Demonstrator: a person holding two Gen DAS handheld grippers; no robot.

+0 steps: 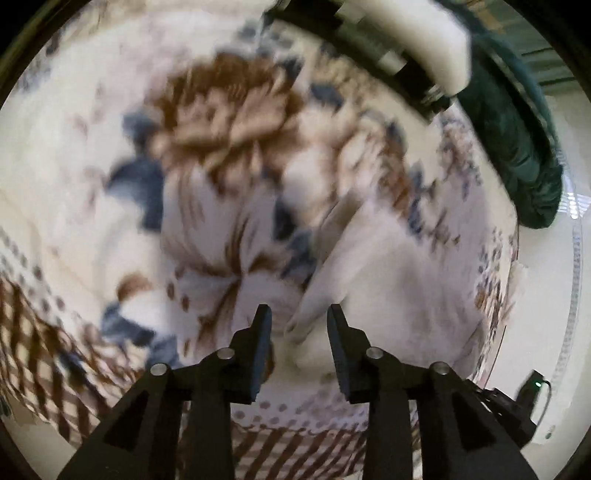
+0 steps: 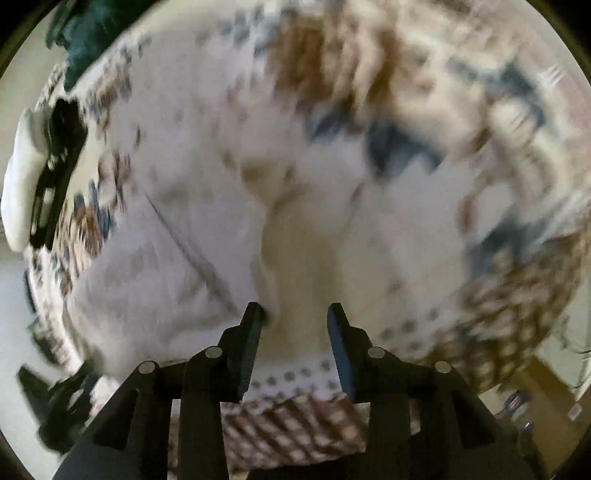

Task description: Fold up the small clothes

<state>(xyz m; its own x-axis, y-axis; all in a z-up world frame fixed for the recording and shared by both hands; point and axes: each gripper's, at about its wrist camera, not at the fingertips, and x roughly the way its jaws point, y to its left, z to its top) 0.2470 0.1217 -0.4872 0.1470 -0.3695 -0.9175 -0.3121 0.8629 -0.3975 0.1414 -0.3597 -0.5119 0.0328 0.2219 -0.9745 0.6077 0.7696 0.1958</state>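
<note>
A small white garment point(image 1: 369, 258) lies on a floral cloth point(image 1: 229, 110) with brown flowers and blue leaves. In the left wrist view my left gripper point(image 1: 299, 314) is open, its jaws either side of a corner of the garment, just above it. In the right wrist view the garment point(image 2: 155, 266) lies left and ahead, blurred by motion. My right gripper point(image 2: 295, 312) is open with a fold of white fabric between its jaws. The other gripper shows at the top of the left wrist view point(image 1: 388, 40) and at the left edge of the right wrist view point(image 2: 44, 173).
A dark green garment point(image 1: 517, 140) lies at the cloth's far right edge, and shows at the top left in the right wrist view point(image 2: 92, 29). The cloth has a brown lattice border point(image 1: 37, 332). A pale floor point(image 1: 546, 295) and a black device point(image 1: 532, 391) lie beyond the edge.
</note>
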